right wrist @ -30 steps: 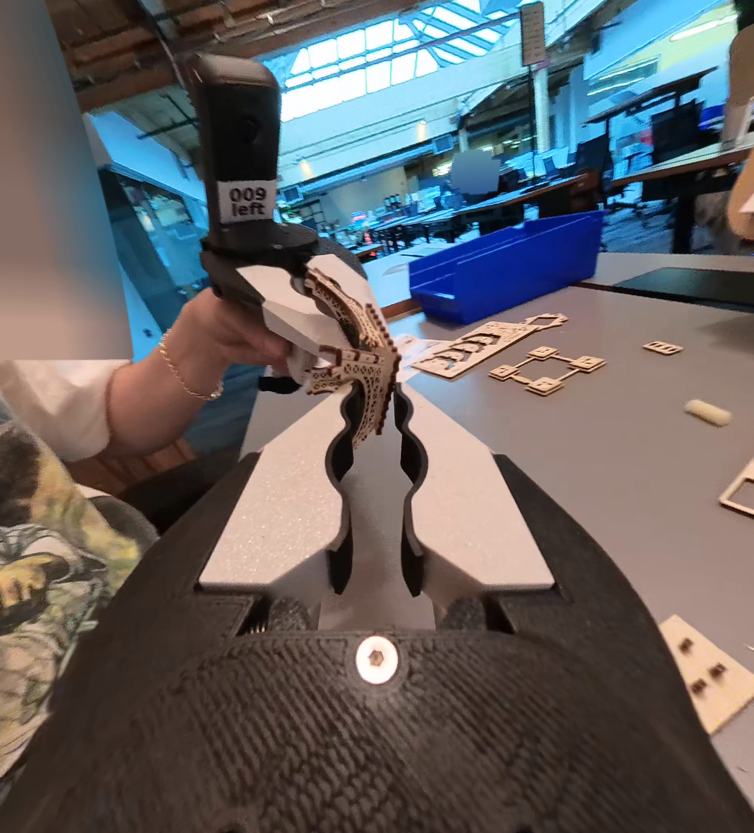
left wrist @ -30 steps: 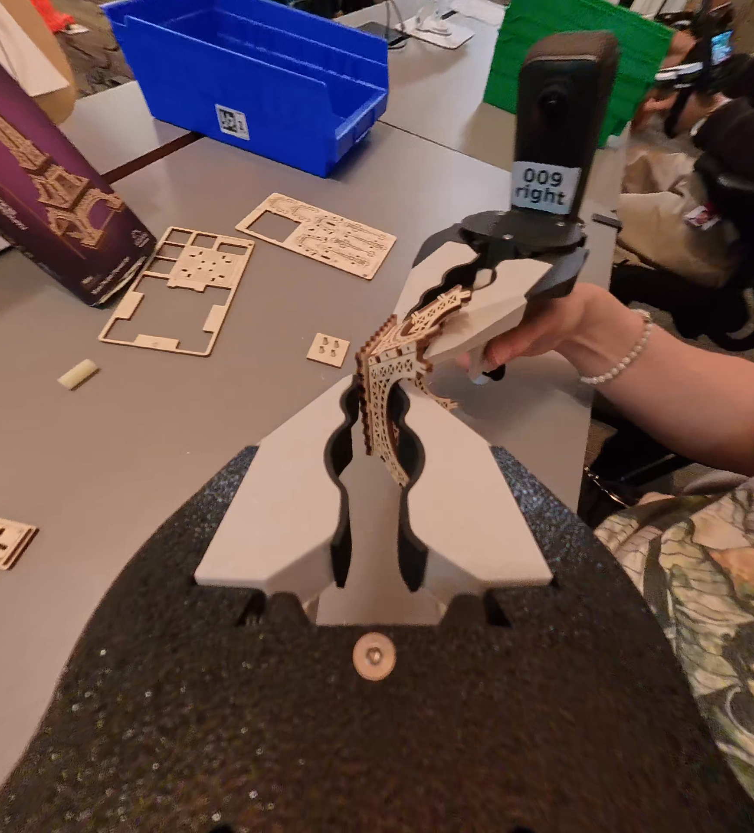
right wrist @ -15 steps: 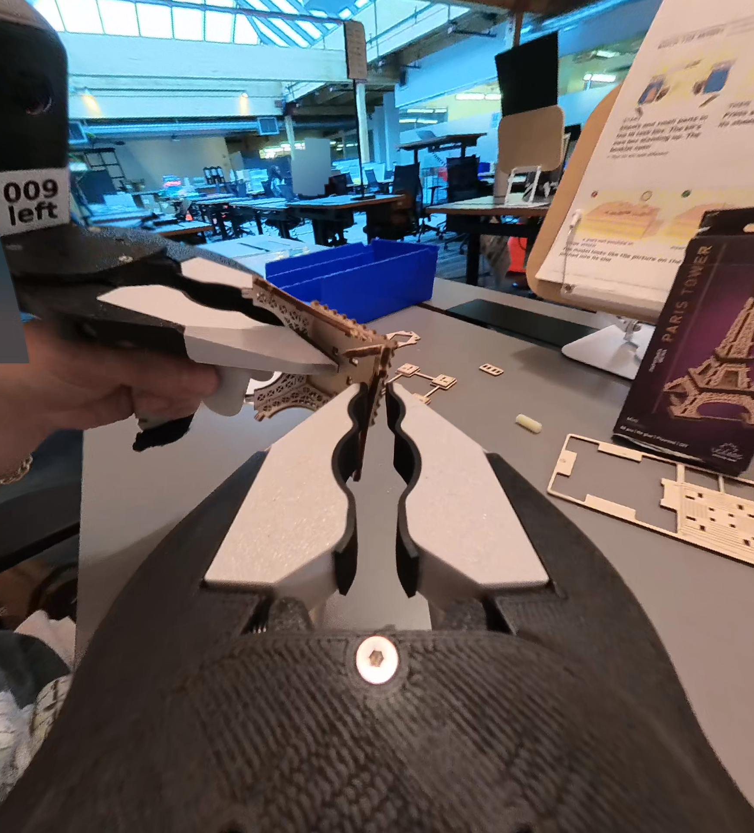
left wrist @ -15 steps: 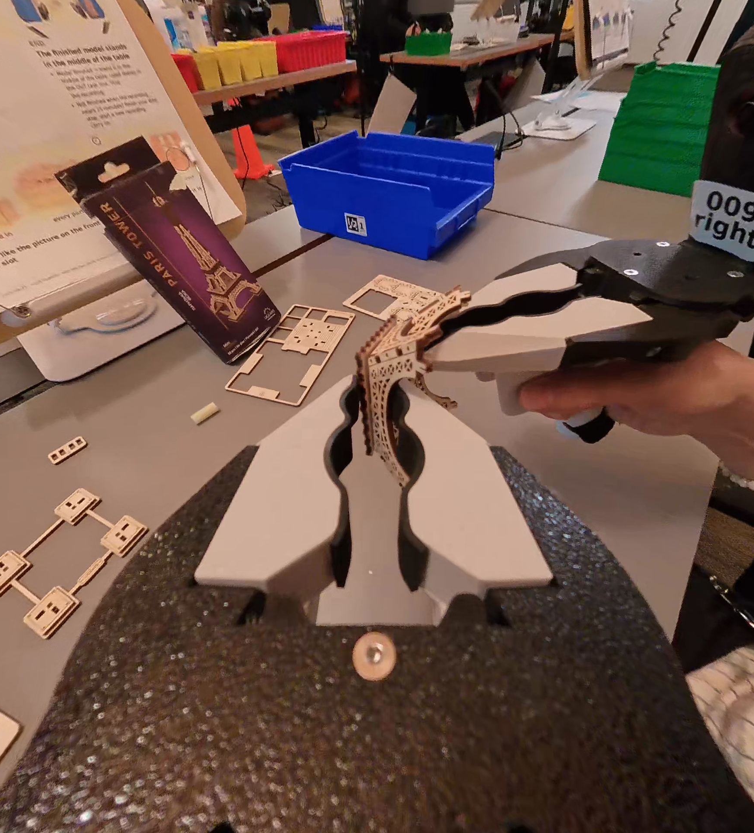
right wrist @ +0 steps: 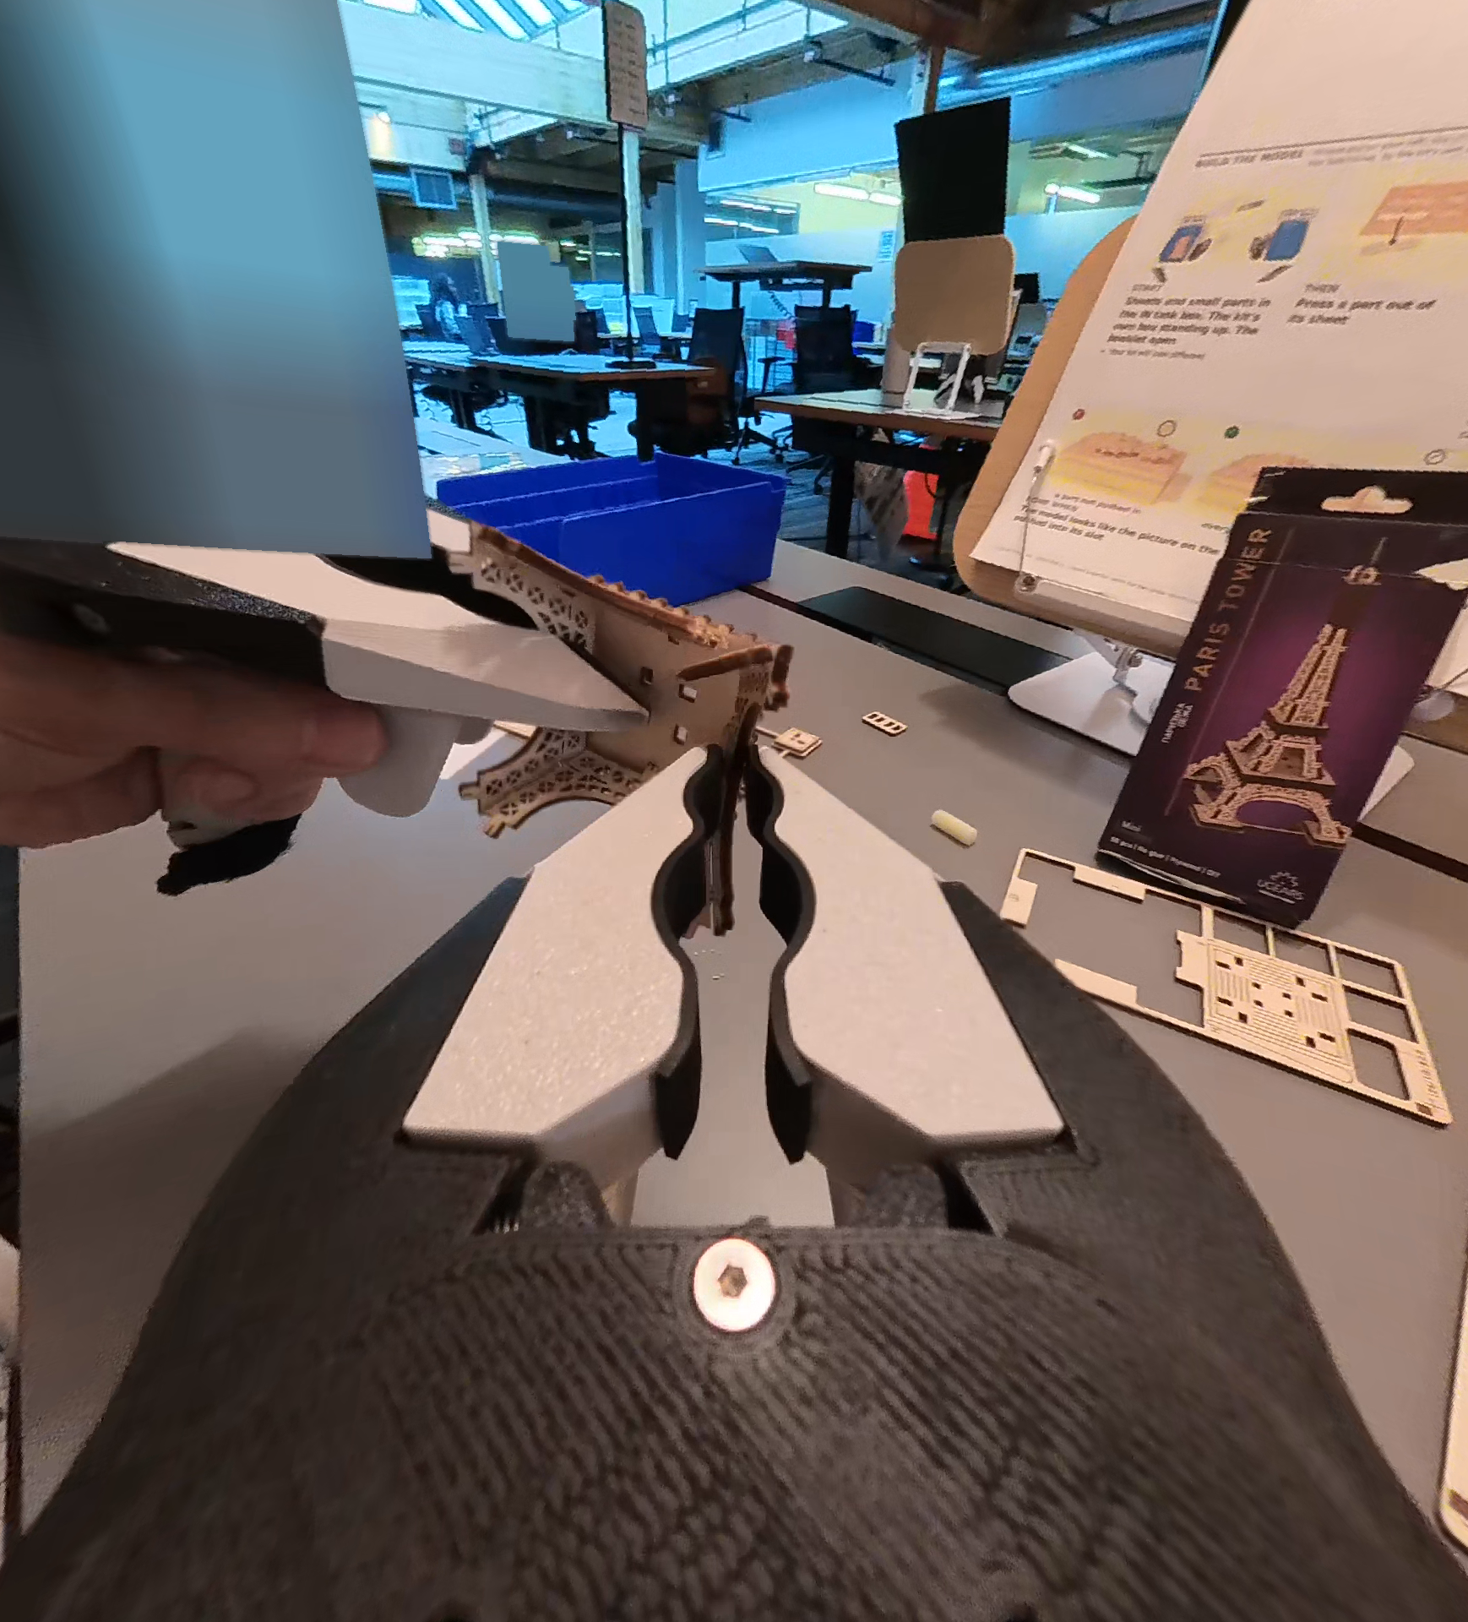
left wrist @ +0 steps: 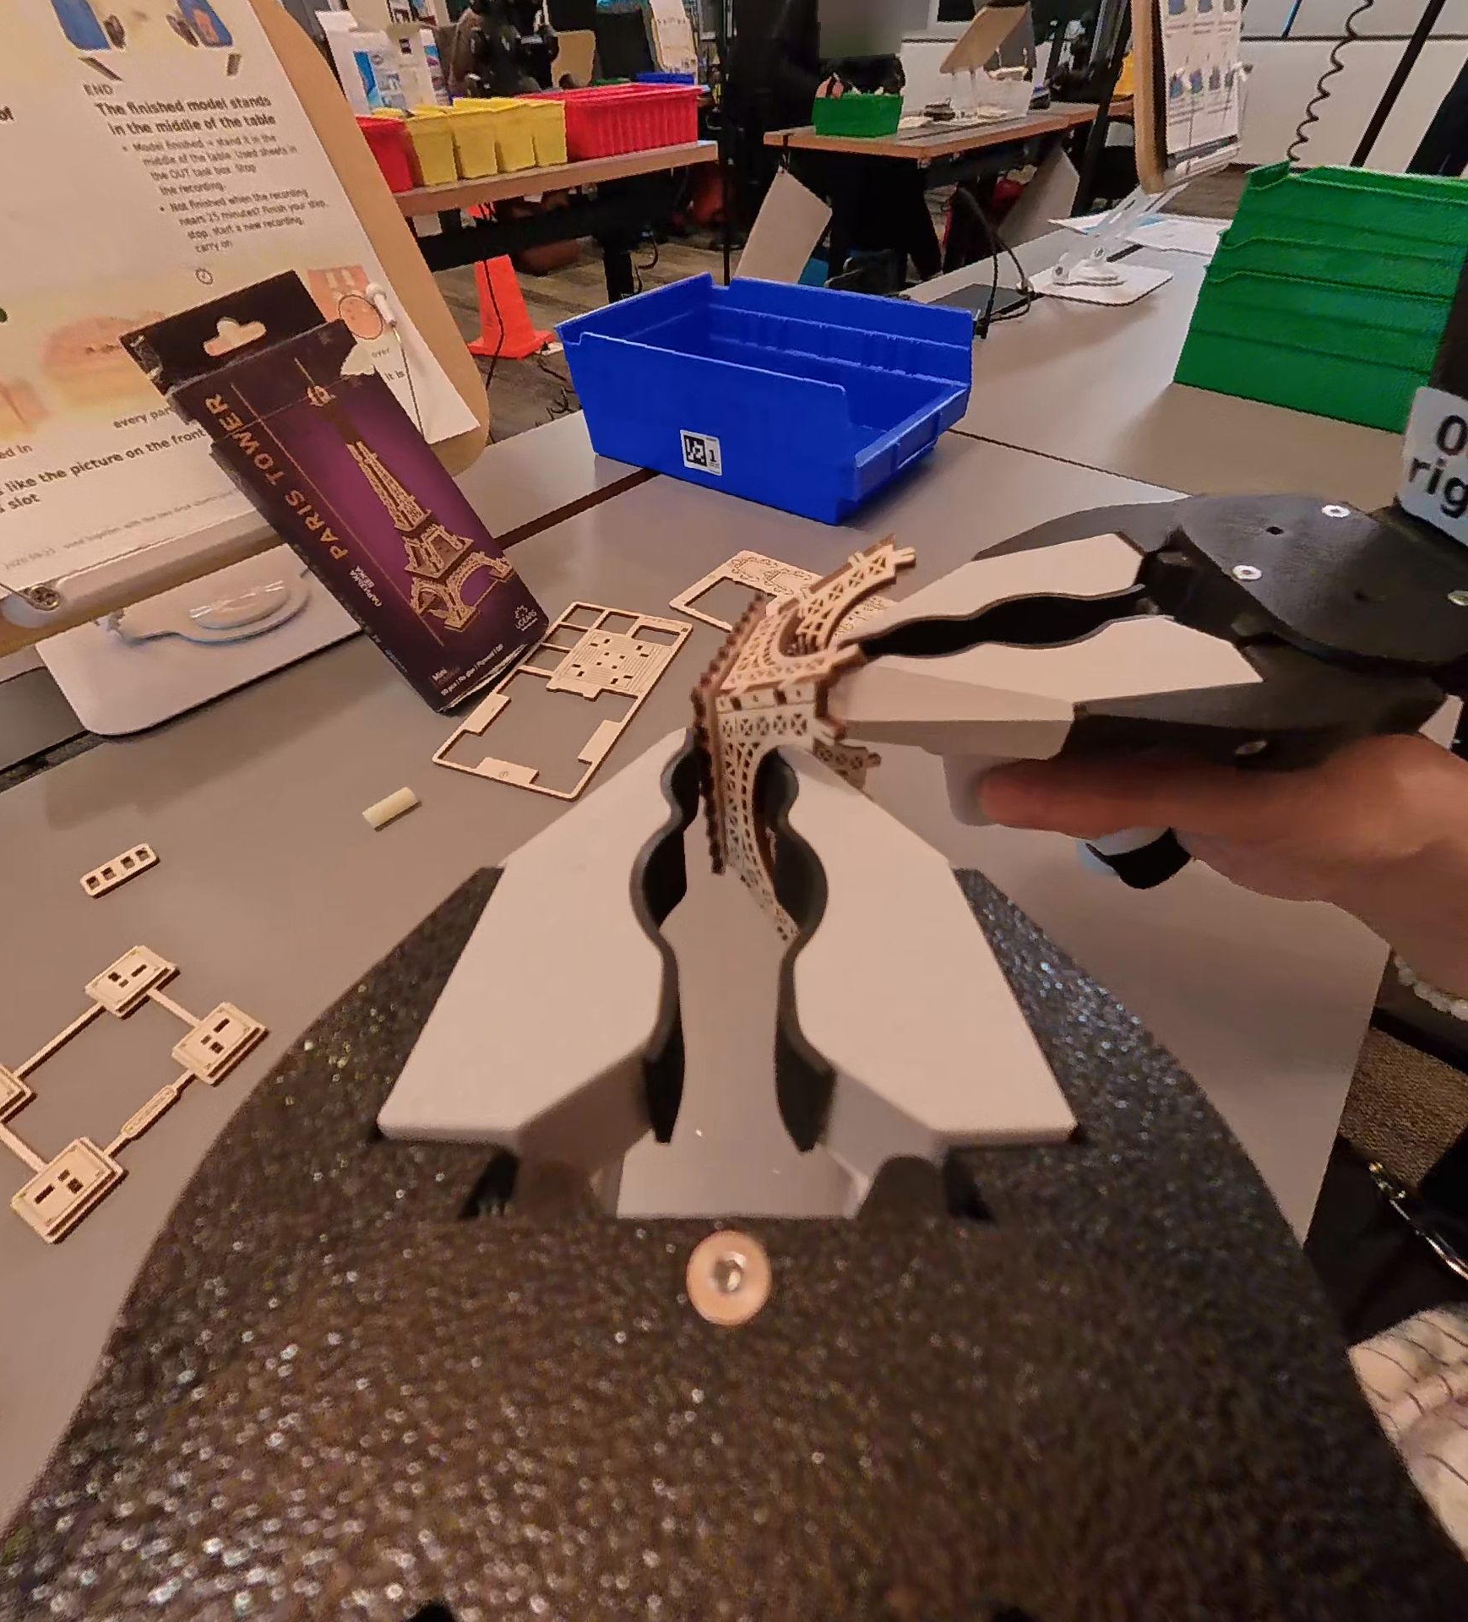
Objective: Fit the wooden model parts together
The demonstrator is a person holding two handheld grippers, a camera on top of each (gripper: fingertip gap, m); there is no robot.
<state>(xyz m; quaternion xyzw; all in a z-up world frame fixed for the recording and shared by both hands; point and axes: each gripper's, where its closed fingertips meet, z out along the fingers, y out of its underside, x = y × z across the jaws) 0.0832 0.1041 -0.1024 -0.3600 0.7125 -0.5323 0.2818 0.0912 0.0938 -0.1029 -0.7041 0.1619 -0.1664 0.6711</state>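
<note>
Left wrist view: the left gripper [left wrist: 735,772] has its grey fingers closed narrow on the lower lattice edge of a pale laser-cut wooden tower-base assembly [left wrist: 779,693], held up above the grey tabletop [left wrist: 274,843]. From the right, the right gripper [left wrist: 845,680], in a person's hand [left wrist: 1239,825], pinches the arched upper part of the same piece, its fingers nearly together at the tips. In the right wrist view, the right gripper [right wrist: 735,759] clamps a thin wooden edge, while the left gripper [right wrist: 625,693] comes in flat from the left side; whether this edge is a separate part or belongs to the assembly is hard to tell there. Beyond the grippers, a flat wooden sheet with punched-out openings [left wrist: 564,702] lies on the table, and a purple cardboard kit box showing a tower [left wrist: 353,491] stands just behind it. A small cream cylinder [left wrist: 391,807] rests nearby, with a wooden frame of four linked square pads [left wrist: 94,1088] to the left. Farther back sits a blue plastic bin [left wrist: 766,395], and a printed instruction board on a stand [left wrist: 99,290] leans at the far left.
</note>
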